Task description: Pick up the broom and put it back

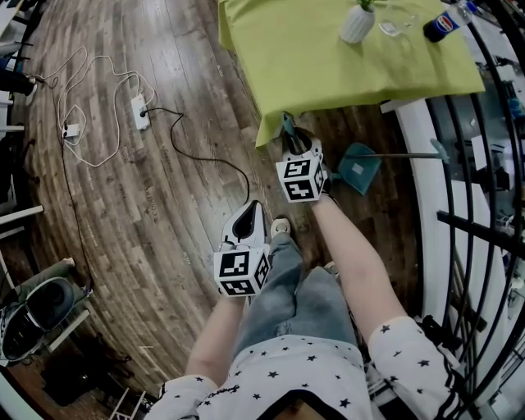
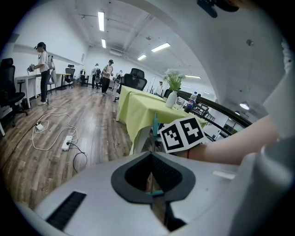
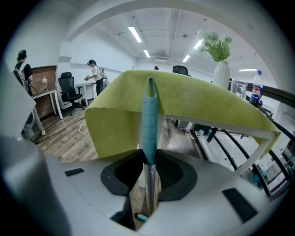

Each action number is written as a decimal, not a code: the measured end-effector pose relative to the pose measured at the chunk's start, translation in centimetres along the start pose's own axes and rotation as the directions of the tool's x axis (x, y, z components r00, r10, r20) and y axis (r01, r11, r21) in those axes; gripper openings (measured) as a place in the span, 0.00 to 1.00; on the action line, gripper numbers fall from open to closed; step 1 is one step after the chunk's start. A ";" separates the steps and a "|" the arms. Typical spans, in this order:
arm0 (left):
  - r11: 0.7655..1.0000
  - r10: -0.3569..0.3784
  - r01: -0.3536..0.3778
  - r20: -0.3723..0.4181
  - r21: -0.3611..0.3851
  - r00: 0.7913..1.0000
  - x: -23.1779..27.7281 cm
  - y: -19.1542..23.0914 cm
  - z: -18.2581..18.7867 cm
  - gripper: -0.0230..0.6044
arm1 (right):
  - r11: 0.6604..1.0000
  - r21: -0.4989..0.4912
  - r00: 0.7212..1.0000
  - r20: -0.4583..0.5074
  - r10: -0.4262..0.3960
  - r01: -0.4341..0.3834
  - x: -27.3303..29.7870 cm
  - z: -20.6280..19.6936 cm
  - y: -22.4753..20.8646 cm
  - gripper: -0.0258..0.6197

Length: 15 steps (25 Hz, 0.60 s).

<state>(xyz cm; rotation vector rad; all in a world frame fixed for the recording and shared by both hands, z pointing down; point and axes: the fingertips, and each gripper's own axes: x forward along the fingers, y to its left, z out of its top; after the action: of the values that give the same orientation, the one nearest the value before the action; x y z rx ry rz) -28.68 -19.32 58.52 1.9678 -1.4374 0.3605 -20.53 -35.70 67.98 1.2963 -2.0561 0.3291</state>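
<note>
Beside the table (image 1: 328, 66), down-tilted right gripper (image 3: 148, 179) fingers (image 3: 123, 174) clamp the broom (image 3: 149, 120); left gripper's (image 2: 152, 177) together.

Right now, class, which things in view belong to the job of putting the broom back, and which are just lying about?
For the job: broom, gripped by its handle in the right tool.

Lying about: power strip on the floor; white vase, glass and bottle on the green-covered table; left tool, empty.
</note>
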 end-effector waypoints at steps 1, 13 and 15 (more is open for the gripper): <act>1.000 0.001 -0.001 -0.001 -0.001 1.000 0.0 0.1 0.0 0.05 | 1.000 0.000 1.000 0.002 -0.001 0.001 0.0 0.0 0.0 0.16; 1.000 -0.001 0.001 -0.003 -0.004 1.000 -0.1 -0.2 0.0 0.05 | 1.000 0.017 1.000 -0.005 0.018 -0.017 -0.1 -0.3 0.2 0.27; 1.000 -0.002 0.002 -0.003 -0.004 1.000 -0.1 -0.3 -0.1 0.05 | 1.000 0.017 1.000 -0.008 0.017 -0.017 0.0 -0.4 0.1 0.30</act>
<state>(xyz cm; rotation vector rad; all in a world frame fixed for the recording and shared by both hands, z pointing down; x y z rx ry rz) -28.44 -19.17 58.44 1.9643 -1.4336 0.3596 -20.42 -35.40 68.28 1.2855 -2.0627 0.3595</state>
